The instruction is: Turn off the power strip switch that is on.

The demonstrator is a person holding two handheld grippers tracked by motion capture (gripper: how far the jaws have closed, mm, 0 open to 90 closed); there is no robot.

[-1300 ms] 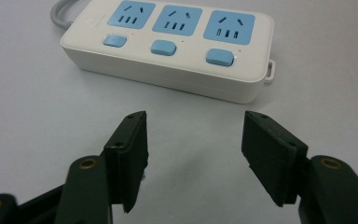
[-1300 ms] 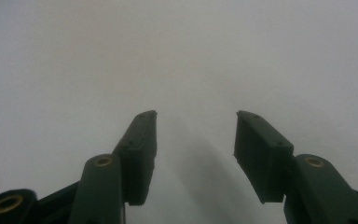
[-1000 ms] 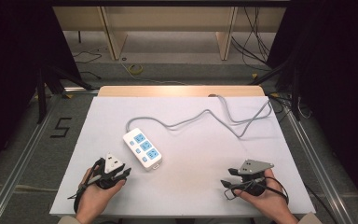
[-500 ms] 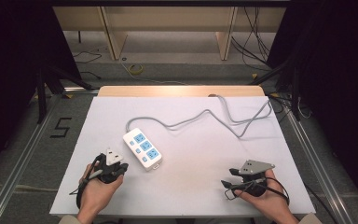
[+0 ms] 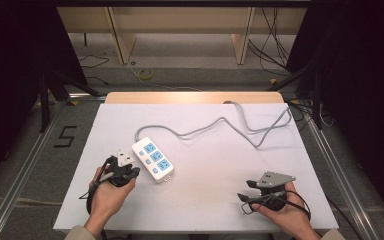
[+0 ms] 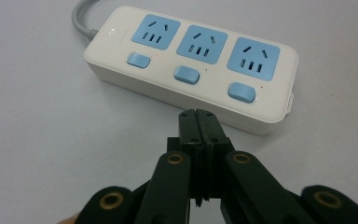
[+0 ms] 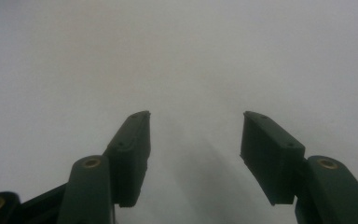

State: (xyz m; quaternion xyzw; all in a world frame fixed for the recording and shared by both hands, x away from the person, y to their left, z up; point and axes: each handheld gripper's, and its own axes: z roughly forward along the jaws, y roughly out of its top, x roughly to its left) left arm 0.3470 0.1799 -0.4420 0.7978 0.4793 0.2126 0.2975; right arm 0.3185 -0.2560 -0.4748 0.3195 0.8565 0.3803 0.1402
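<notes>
The right gripper (image 5: 248,192) rests near the table's (image 5: 210,210) front edge, jaws spread wide over bare white surface. The left gripper (image 6: 199,122) has just closed, pads pressed together on nothing, just short of the white three-outlet power strip (image 6: 191,65), whose grey cable (image 5: 215,126) snakes toward the far edge.

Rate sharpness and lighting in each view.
High view: soft focus, even light on the white table, dark surroundings. Left gripper view: power strip sharp and evenly lit; the shut left hand-held gripper slightly blurred up close. Right gripper view: hazy, featureless table; open right hand-held gripper dark, soft shadow between the jaws.
</notes>
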